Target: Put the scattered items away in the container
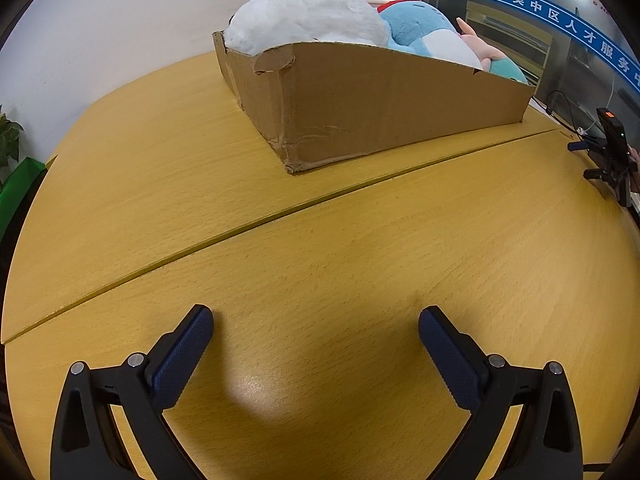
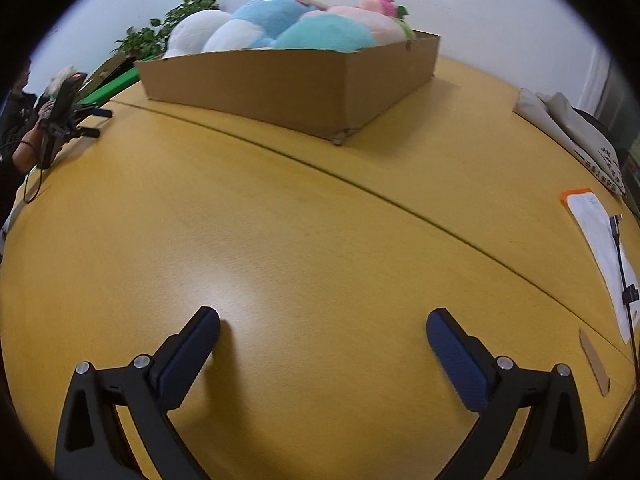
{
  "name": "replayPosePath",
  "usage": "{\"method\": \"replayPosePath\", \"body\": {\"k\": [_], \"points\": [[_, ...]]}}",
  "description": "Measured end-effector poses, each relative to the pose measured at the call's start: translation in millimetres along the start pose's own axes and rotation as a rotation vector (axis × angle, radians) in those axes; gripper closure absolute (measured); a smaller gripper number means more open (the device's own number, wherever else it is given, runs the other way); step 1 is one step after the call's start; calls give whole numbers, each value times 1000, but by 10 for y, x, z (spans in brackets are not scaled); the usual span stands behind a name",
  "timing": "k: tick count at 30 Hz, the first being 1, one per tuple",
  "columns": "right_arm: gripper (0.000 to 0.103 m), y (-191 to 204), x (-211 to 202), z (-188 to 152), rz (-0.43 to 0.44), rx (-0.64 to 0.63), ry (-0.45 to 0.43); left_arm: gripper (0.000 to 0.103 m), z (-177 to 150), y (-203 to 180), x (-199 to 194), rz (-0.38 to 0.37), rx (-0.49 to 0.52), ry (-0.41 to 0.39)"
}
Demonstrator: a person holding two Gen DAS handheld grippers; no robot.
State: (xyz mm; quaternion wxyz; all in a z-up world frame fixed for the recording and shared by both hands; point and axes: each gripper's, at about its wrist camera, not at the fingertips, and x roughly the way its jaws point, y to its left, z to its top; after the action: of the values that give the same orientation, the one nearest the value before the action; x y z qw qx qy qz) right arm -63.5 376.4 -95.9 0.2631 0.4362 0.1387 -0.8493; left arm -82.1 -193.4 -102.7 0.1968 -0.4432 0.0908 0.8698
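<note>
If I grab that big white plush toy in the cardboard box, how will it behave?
The white plush toy looks fuzzy and stuffed, so it is probably light and would squash under a grip. Bulging above the cardboard box rim, it may drag neighbouring toys.

A leafy plant [image 2: 176,24] stands beyond the yellow wooden table [image 2: 304,240]. White papers [image 2: 600,252] lie at the table's right edge — a black cable [image 2: 622,264] crosses them.

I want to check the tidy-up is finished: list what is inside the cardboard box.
Piled above the cardboard box rim: a white plush, a blue-and-white plush, a teal plush and a pink plush. Anything underneath them is hidden by the walls.
</note>
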Motion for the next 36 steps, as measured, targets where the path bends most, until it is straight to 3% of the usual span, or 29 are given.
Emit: {"method": "replayPosePath", "body": {"k": [7,36], "points": [[0,-25,7,-5,8,-17,-2,0,-127,160,-89,0,-2,-1],[0,-31,0,-5,10,-21,-2,0,-56,100,-39,0,5,1]]}}
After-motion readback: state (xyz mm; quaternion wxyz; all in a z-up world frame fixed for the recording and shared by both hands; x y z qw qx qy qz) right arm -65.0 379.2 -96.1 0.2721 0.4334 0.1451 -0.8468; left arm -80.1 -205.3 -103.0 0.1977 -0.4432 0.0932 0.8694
